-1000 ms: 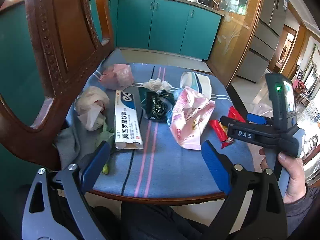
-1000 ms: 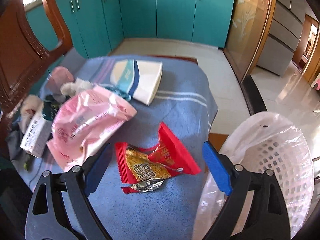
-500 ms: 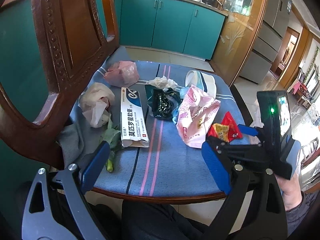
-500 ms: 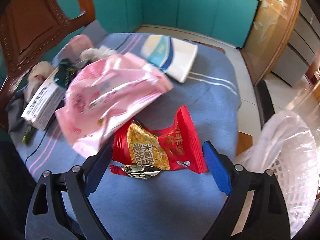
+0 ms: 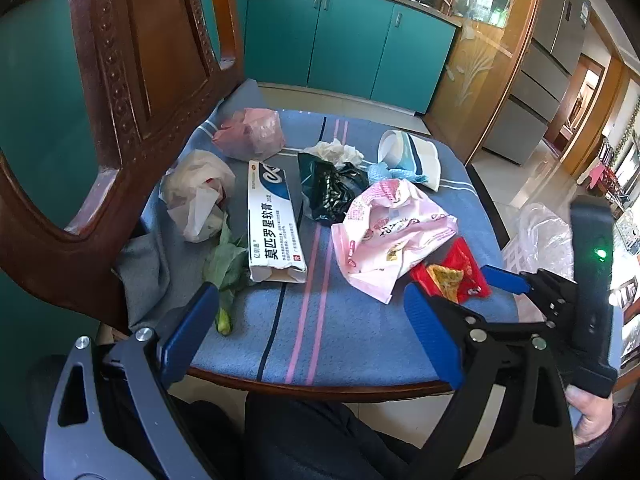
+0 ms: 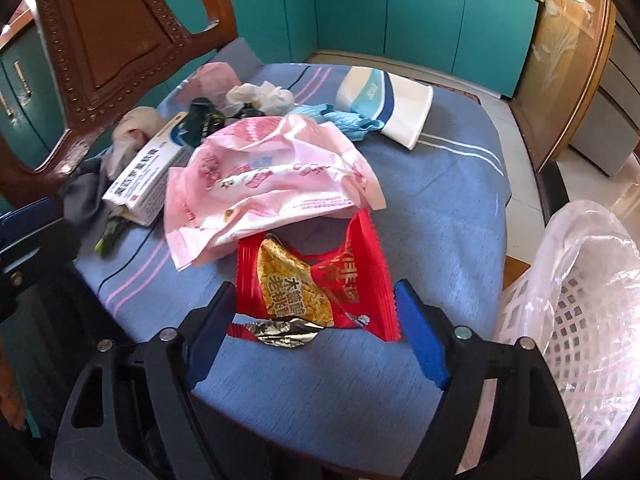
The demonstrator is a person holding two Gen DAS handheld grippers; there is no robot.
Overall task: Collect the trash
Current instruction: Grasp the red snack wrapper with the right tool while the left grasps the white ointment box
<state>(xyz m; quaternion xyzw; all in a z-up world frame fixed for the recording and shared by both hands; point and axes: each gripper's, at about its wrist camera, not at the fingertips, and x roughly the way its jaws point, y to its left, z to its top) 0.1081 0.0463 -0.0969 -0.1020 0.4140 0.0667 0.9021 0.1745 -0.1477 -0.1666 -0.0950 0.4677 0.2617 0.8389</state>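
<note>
Trash lies on a blue striped chair cushion (image 5: 340, 332). A red snack wrapper (image 6: 316, 284) lies near the front right, between the open fingers of my right gripper (image 6: 314, 336), whose tips flank its near end; it also shows in the left wrist view (image 5: 452, 276). A pink plastic bag (image 6: 272, 176) overlaps its far edge. My left gripper (image 5: 312, 336) is open and empty above the cushion's front edge. A white ointment box (image 5: 272, 224), a dark green bag (image 5: 332, 188), crumpled tissue (image 5: 336, 148), a paper cup (image 5: 412, 156) and green leaves (image 5: 228, 268) lie further back.
A white mesh basket lined with a clear plastic bag (image 6: 580, 320) stands to the right of the chair. The carved wooden chair back (image 5: 132, 80) rises on the left. Two crumpled plastic bags (image 5: 196, 196) sit near it. Teal cabinets (image 5: 344, 36) stand behind.
My right gripper has moved forward and lower, so its open fingers now flank the red wrapper. The left gripper has shifted slightly closer to the cushion.
</note>
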